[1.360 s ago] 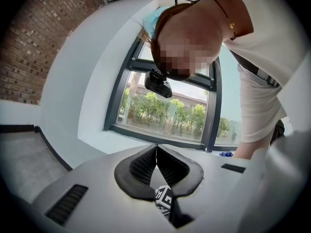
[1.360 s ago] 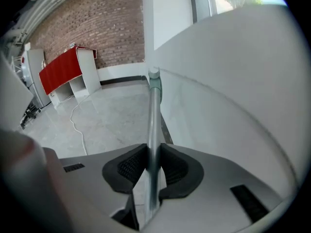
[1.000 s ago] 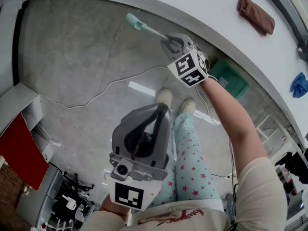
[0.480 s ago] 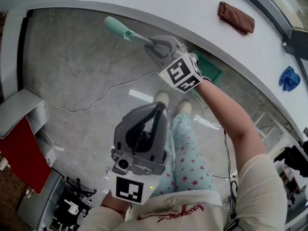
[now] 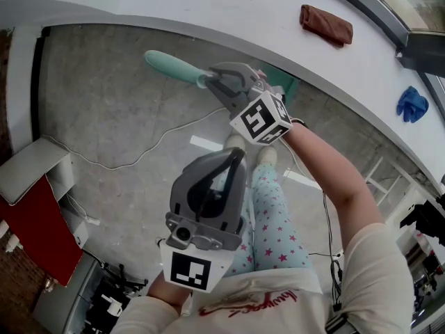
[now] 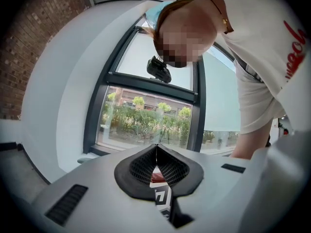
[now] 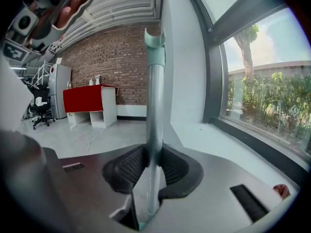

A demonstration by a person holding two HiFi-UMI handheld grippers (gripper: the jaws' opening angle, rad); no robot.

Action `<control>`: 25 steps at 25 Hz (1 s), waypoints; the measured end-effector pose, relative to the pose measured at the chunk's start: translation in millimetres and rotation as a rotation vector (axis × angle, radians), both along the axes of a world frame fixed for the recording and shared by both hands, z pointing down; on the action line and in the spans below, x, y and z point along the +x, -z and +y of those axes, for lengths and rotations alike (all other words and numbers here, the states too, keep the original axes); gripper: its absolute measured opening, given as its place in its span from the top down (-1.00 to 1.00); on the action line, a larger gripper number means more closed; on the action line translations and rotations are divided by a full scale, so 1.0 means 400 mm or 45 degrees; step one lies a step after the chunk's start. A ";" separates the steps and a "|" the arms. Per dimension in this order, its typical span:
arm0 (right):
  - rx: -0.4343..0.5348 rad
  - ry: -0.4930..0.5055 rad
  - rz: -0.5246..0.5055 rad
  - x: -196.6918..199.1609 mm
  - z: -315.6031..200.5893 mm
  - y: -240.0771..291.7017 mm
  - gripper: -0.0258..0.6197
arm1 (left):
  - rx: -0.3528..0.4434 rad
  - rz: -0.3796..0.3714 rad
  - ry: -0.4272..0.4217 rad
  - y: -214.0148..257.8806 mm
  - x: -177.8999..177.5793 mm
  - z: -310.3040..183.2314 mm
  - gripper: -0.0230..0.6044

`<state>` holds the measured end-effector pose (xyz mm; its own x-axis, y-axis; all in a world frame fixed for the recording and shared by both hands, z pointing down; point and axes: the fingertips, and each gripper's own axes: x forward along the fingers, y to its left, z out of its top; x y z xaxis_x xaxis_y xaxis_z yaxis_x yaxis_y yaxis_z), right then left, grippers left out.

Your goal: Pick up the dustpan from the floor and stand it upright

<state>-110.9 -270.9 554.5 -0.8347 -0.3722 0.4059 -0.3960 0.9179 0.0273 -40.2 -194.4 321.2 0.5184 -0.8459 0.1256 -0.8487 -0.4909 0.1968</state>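
Note:
The dustpan hangs off the floor by its long handle. In the head view its mint-green grip [image 5: 170,67] points up and left, and a bit of the green pan [image 5: 290,88] shows behind the marker cube. My right gripper [image 5: 221,82] is shut on the handle's metal pole [image 7: 154,125], which stands upright between the jaws in the right gripper view, with the green grip [image 7: 155,47] at the top. My left gripper [image 5: 238,153] hovers lower, in front of the person's legs. Its jaws meet at the tips [image 6: 156,148] with nothing in them.
A white cable [image 5: 139,152] snakes over the grey floor. A red cabinet [image 5: 28,228] stands at the left. On the white ledge [image 5: 208,5] lie a brown cloth [image 5: 325,23] and a blue cloth [image 5: 410,103]. The person's star-print trousers [image 5: 274,221] are below the grippers.
My right gripper has risen with the dustpan, and the green grip has swung left and nearer the camera. The left gripper has come up a little, still shut.

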 end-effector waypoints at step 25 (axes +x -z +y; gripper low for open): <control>0.041 -0.177 0.057 0.026 0.001 0.014 0.59 | -0.047 0.025 -0.022 0.010 0.030 0.096 0.86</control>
<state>-100.6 -270.6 548.9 -0.7556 -0.4963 0.4275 -0.5168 0.8527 0.0764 -28.3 -156.1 317.3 0.5353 -0.8319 0.1462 -0.8360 -0.4972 0.2320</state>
